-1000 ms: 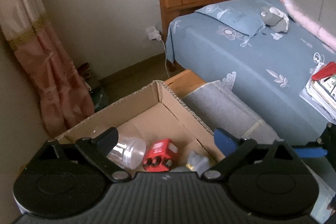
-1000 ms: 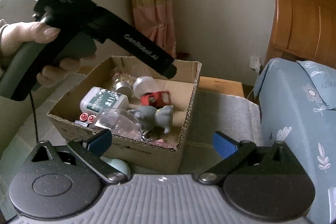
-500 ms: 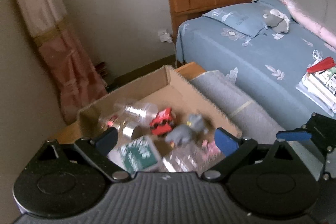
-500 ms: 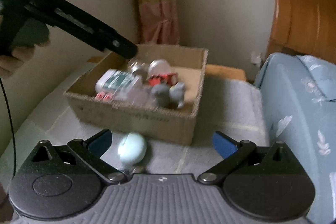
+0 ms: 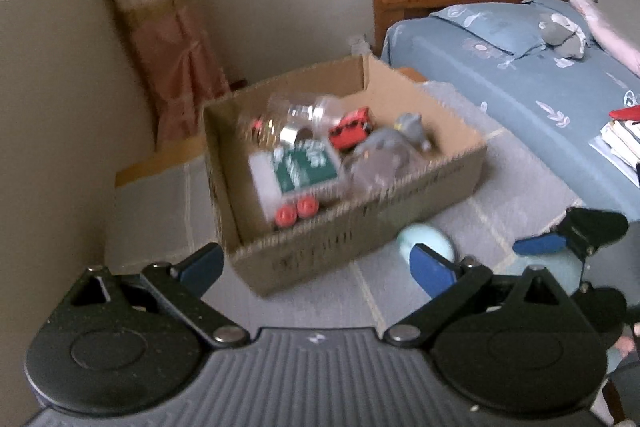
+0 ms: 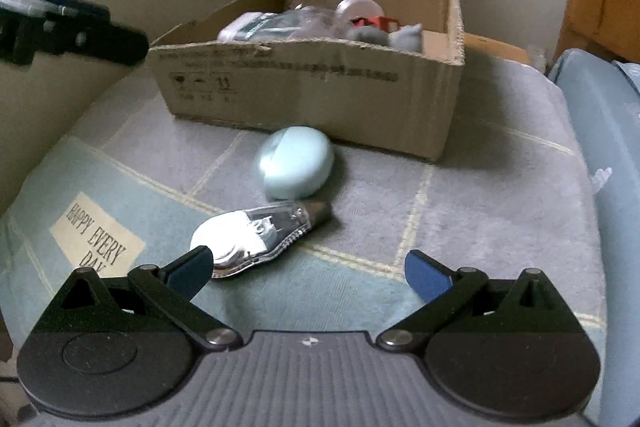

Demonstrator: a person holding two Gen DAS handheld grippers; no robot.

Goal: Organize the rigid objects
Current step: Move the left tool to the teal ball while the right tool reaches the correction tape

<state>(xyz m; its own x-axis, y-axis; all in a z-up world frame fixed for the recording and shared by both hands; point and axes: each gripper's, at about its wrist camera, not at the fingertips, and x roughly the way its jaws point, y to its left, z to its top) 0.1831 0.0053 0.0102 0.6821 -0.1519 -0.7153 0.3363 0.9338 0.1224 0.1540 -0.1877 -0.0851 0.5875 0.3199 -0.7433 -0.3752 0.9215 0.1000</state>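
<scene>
A cardboard box point(image 5: 360, 227) point(image 6: 304, 87) stands on a grey rug and holds a green-labelled white bottle point(image 5: 296, 171), clear jars, a red toy point(image 5: 350, 131) and a grey figure point(image 5: 412, 131). In front of it lie a pale blue oval case point(image 6: 296, 163) point(image 5: 424, 241) and a clear correction-tape dispenser point(image 6: 260, 235). My right gripper point(image 6: 308, 271) is open and empty, low over the rug just short of the dispenser. My left gripper point(image 5: 316, 267) is open and empty, above the box's near corner. The left gripper also shows in the right wrist view point(image 6: 80, 31).
The rug point(image 6: 480, 207) has a "HAPPY EVERY DAY" label point(image 6: 96, 235). A blue-sheeted bed point(image 5: 540, 95) with a wooden headboard lies to the right, with books point(image 5: 624, 139) on it. A wall and a pink curtain point(image 5: 168, 39) stand behind the box.
Both grippers have pulled back and away from the box. The right one has dropped low over the rug, bringing the blue case and the dispenser into view.
</scene>
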